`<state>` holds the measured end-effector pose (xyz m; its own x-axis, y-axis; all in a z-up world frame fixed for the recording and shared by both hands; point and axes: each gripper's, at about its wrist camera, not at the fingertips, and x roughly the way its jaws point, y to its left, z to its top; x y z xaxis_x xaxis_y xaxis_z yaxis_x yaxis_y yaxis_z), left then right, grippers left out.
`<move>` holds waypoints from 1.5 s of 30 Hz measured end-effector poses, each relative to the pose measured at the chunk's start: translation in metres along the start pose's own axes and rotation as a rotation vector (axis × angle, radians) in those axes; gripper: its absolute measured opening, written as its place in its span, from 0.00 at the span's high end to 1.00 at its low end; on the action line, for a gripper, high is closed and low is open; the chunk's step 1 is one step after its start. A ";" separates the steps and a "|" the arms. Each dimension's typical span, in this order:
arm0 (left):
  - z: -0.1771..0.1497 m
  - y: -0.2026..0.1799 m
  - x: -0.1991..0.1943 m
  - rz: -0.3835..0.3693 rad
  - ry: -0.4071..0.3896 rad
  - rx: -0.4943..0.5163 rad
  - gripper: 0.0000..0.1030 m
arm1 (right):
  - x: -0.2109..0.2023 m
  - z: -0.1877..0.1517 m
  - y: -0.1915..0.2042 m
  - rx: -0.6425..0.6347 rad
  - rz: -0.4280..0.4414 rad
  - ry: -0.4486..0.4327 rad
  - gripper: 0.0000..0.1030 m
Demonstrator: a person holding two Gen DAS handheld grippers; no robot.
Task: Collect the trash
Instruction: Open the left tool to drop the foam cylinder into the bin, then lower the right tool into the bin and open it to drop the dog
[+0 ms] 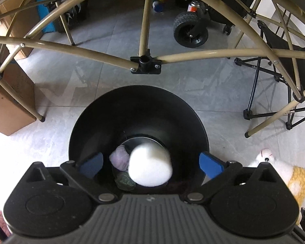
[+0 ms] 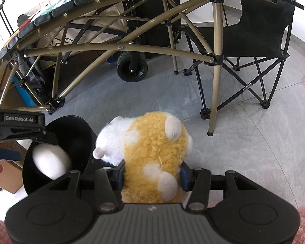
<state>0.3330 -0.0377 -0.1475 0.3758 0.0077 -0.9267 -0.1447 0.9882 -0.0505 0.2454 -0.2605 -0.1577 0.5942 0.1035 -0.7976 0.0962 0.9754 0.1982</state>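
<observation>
Two grippers busy: left gripper (image 1: 150,162) spread wide over the black bin (image 1: 139,109), right gripper (image 2: 152,174) clamping the plush toy (image 2: 152,152) — steady, centre it before dropping.

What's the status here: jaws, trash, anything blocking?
Left gripper open above black bin. White wad blurred over bin's mouth. Right gripper shut on plush toy. Nothing blocking.

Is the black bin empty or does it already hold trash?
Not empty. The black bin holds a pale crumpled wad and a dark wad; a blurred white piece shows in its mouth.
</observation>
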 end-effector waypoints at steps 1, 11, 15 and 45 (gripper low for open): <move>0.000 0.001 0.001 -0.003 0.006 -0.001 0.00 | 0.000 0.000 0.000 0.000 0.000 -0.001 0.52; -0.001 0.005 0.007 0.010 0.059 -0.018 0.00 | -0.001 0.000 0.001 -0.006 0.001 0.001 0.52; -0.001 0.005 0.008 0.010 0.064 -0.018 0.00 | -0.001 0.000 0.000 -0.007 0.002 -0.001 0.52; -0.012 0.106 -0.027 0.024 -0.003 -0.129 0.00 | -0.009 0.018 0.092 -0.133 0.101 -0.035 0.52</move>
<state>0.2960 0.0651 -0.1321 0.3732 0.0320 -0.9272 -0.2700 0.9599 -0.0755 0.2633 -0.1755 -0.1227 0.6235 0.1977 -0.7564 -0.0709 0.9778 0.1972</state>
